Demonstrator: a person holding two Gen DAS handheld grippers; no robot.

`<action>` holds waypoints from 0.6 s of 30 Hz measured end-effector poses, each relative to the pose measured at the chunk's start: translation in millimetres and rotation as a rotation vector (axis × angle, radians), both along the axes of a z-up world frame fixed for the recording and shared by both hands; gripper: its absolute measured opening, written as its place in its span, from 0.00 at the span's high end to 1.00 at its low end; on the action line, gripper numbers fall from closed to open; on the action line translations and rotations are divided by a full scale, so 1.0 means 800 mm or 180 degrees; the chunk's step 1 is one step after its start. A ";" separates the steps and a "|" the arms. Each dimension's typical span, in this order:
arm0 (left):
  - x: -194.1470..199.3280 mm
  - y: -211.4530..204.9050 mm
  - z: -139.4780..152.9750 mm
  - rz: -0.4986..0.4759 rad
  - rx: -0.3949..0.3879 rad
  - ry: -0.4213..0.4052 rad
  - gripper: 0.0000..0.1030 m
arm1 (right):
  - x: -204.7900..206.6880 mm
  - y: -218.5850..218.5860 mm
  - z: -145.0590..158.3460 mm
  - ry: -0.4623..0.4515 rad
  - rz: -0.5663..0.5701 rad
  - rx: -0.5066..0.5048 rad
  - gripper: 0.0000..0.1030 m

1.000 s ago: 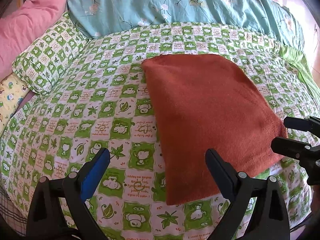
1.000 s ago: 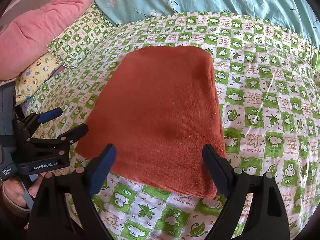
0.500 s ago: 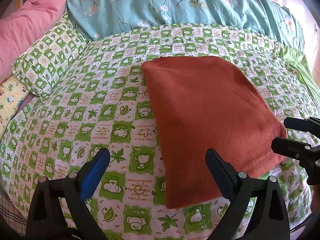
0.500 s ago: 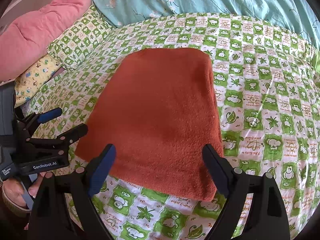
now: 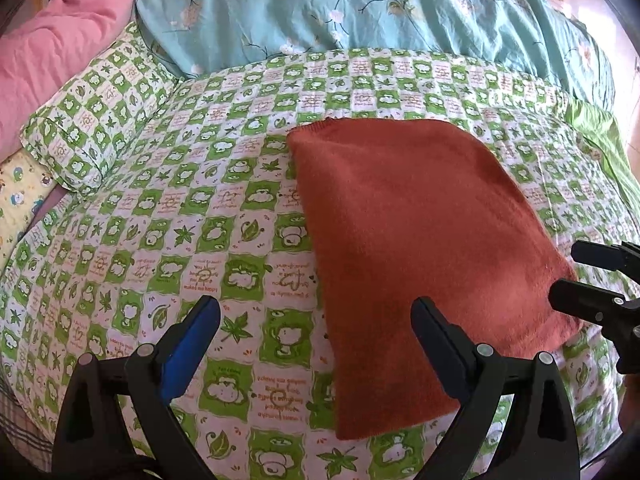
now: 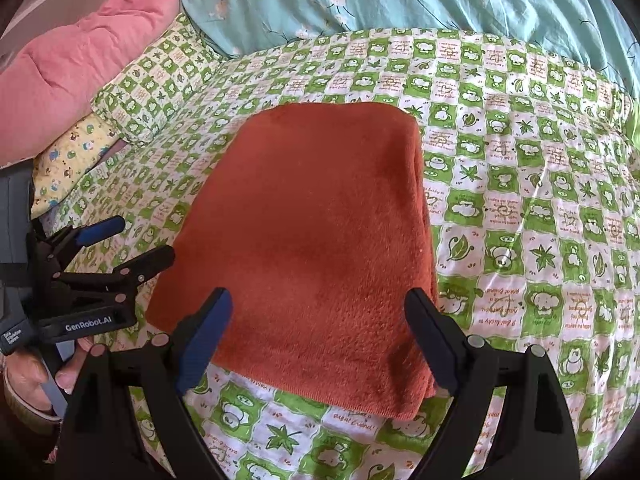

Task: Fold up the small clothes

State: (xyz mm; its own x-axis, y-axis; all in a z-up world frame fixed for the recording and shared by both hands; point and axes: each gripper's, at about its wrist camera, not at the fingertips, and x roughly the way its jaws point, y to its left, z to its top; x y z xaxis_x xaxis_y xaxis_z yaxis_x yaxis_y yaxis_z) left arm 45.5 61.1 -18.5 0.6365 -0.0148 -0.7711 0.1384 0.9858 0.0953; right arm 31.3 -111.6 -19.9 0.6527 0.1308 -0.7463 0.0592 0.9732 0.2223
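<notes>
A rust-orange folded cloth [image 5: 416, 240] lies flat on the green-and-white checked bedsheet [image 5: 200, 220]; it also shows in the right wrist view [image 6: 316, 248]. My left gripper [image 5: 316, 320] is open and empty, hovering over the cloth's near left edge. My right gripper [image 6: 320, 312] is open and empty, above the cloth's near edge. The right gripper shows at the right edge of the left wrist view [image 5: 592, 280]. The left gripper shows at the left of the right wrist view [image 6: 116, 244].
A checked pillow [image 5: 96, 128], a pink quilt [image 5: 52, 52] and a yellow patterned pillow [image 5: 20, 196] lie at the left. A light blue floral duvet [image 5: 360, 12] lies across the back. The bed's near edge runs just below the grippers.
Both grippers have drawn back slightly toward the near edge, so the cloth sits a little farther away. The cloth has not moved.
</notes>
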 end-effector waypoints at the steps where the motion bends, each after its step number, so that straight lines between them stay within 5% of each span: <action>1: 0.002 0.000 0.000 -0.0001 0.0005 0.0004 0.06 | 0.002 -0.001 0.000 -0.0001 -0.0003 0.0012 0.14; 18: 0.008 -0.001 0.005 0.0008 0.0037 -0.0053 0.06 | 0.005 -0.007 -0.007 -0.0005 -0.0056 0.0070 0.14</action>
State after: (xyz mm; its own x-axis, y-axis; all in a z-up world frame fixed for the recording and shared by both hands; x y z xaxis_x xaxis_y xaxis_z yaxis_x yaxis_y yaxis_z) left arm 52.2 60.3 -14.2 0.6493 -0.0042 -0.7605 0.1341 0.9849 0.1090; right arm 35.1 -117.3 -25.9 0.6563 0.1355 -0.7423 0.0760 0.9669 0.2437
